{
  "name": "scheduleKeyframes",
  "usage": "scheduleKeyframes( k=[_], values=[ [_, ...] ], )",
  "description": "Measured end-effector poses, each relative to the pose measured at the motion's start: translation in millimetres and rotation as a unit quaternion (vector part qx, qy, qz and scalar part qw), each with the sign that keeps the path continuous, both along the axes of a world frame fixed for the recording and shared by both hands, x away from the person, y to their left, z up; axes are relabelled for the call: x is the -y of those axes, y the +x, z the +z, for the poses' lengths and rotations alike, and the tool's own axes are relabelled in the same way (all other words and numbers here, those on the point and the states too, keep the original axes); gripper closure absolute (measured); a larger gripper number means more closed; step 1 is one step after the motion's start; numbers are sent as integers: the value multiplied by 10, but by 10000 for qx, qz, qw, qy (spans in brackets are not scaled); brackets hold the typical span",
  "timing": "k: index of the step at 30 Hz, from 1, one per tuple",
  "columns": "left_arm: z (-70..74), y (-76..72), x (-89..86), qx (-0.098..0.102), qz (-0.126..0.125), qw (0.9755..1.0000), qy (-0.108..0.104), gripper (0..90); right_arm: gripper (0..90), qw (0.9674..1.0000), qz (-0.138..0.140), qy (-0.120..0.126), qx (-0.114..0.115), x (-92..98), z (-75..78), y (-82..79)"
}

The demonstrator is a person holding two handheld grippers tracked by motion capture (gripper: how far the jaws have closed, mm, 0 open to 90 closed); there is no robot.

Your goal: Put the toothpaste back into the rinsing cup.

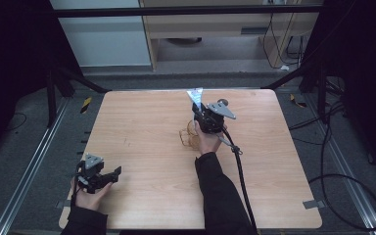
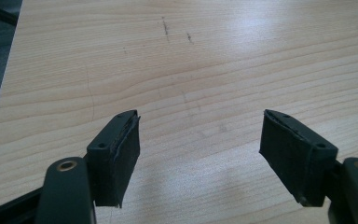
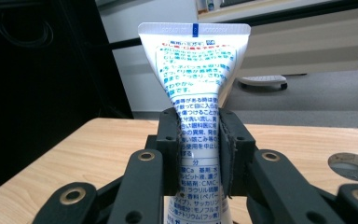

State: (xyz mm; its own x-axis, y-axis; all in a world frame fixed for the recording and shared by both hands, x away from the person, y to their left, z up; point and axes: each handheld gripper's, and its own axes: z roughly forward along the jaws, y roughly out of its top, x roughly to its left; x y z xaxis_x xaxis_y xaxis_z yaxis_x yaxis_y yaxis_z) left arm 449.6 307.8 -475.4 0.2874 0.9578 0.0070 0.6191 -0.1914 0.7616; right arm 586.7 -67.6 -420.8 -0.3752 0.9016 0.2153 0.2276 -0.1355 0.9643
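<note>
Pale wood desk [image 1: 142, 127] sits over grey carpet; right tongs [image 3: 199, 140] clamp a white toothpaste tube [image 3: 195, 70] upright, crimped end up, above the desk's far middle, beside a clear glass cup [image 1: 188, 134]; left tongs [image 2: 200, 140] gape empty at the near left.

Surroundings of the work area.
Light wooden surface [image 1: 142, 132] at frame centre; clear glass [image 1: 188, 135] standing on it near the middle; grey floor [image 1: 24, 127] with metal rails [image 1: 29, 169] at left and right; black cables [image 1: 345, 181] at lower right; pale cabinet [image 1: 210, 24] at top.
</note>
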Motion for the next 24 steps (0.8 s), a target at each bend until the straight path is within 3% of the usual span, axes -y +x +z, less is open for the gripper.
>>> scheduleKeyframes(
  k=[8,18,24],
  values=[
    [1,-1,-3,7,8,10000,-3,274,721,9997,75,-227,-87,-58,-56,0],
    [-3,2,0,-2,7,10000,14,274,700,9991,134,-286,-269,-9,-163,-42],
    [-4,1,6,-6,-5,10000,19,274,660,9967,227,-602,-485,-10,-175,-88]
  ],
)
